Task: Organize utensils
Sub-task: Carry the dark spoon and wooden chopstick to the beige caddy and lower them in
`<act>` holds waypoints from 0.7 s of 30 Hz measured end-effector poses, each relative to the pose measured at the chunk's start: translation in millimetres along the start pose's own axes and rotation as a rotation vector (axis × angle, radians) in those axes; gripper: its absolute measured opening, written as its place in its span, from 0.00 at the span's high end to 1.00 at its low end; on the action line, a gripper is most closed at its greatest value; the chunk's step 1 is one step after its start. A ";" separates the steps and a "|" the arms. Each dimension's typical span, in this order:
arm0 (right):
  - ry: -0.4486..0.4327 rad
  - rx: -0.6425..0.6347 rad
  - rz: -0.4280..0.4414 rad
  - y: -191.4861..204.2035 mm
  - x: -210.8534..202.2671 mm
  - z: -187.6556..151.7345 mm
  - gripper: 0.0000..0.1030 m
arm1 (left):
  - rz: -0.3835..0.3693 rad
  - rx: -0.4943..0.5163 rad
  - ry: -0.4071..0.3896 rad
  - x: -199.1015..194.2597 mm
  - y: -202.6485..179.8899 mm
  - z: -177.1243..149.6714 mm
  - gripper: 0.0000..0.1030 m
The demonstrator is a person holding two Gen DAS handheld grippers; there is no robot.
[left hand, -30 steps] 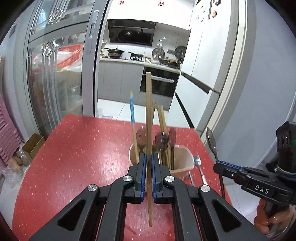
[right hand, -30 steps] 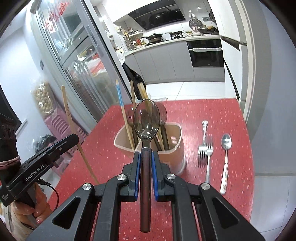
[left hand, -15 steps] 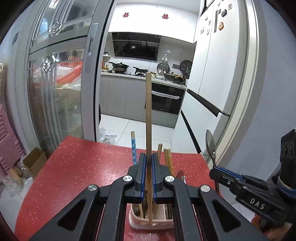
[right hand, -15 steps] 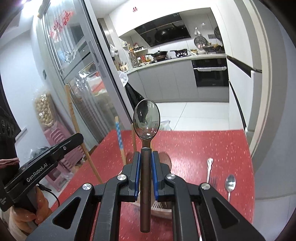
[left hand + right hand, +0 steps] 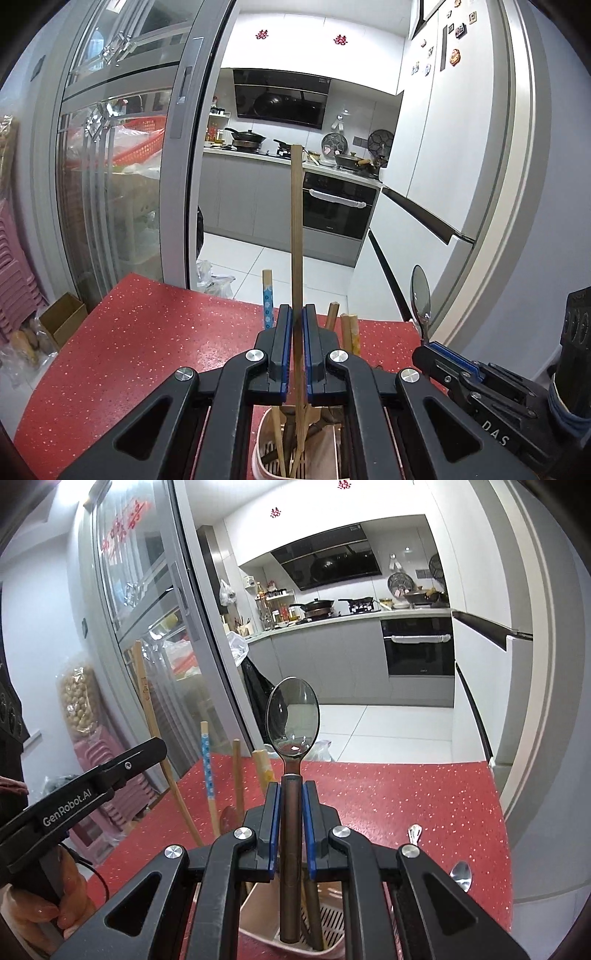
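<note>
Chopstick (image 5: 296, 236): pale wood, matt, smooth grain. Spoon (image 5: 292, 716): polished metal bowl, mirror-glossy (handle darker, brushed bronze look). Holder (image 5: 258, 448): pinkish plastic, satin. Tabletop (image 5: 406, 794): glossy red, speckled with light flecks. Gripper fingers (image 5: 271, 823): matt black plastic with blue pads.

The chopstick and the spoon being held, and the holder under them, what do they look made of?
Chopstick: looks like bamboo or wood, matte tan with a faint grain. Spoon: dark polished metal bowl that mirrors the room, brownish handle, material unclear. Holder: probably plastic, smooth pale pink with a slotted base.
</note>
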State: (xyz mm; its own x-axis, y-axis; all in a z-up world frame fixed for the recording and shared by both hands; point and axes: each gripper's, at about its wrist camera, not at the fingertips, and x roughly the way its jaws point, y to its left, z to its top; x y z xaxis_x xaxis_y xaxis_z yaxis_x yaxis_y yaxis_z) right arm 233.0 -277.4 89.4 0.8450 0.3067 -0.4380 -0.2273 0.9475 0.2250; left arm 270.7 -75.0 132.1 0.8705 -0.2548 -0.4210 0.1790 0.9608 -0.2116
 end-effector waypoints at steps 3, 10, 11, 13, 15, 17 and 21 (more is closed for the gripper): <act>-0.006 0.006 -0.004 -2.0 7.7 -5.7 0.88 | 0.004 0.000 0.007 5.4 -0.1 -8.4 0.70; -0.028 -0.036 -0.033 -0.7 14.9 -21.3 0.88 | 0.004 0.030 0.004 12.7 -5.2 -26.5 0.70; -0.028 -0.043 -0.036 0.1 15.4 -22.7 0.88 | 0.002 0.036 0.008 14.1 -6.3 -29.2 0.70; -0.028 -0.059 -0.042 2.3 16.2 -27.3 0.88 | 0.003 0.050 0.015 16.3 -9.0 -34.7 0.70; -0.028 -0.070 -0.048 3.2 16.4 -31.2 0.88 | 0.009 0.068 0.023 18.7 -11.0 -40.5 0.70; -0.028 -0.073 -0.051 3.3 16.6 -34.3 0.88 | 0.013 0.076 0.037 22.8 -11.5 -44.6 0.70; -0.018 -0.063 -0.054 0.6 17.3 -40.4 0.88 | 0.014 0.065 0.062 27.7 -9.2 -50.1 0.70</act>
State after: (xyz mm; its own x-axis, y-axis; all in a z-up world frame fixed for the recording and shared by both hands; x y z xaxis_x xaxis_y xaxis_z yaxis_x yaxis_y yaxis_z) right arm 228.0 -267.8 46.8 0.8651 0.2542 -0.4324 -0.2112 0.9665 0.1457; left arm 270.2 -96.3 78.2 0.8433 -0.2460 -0.4778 0.1985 0.9688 -0.1484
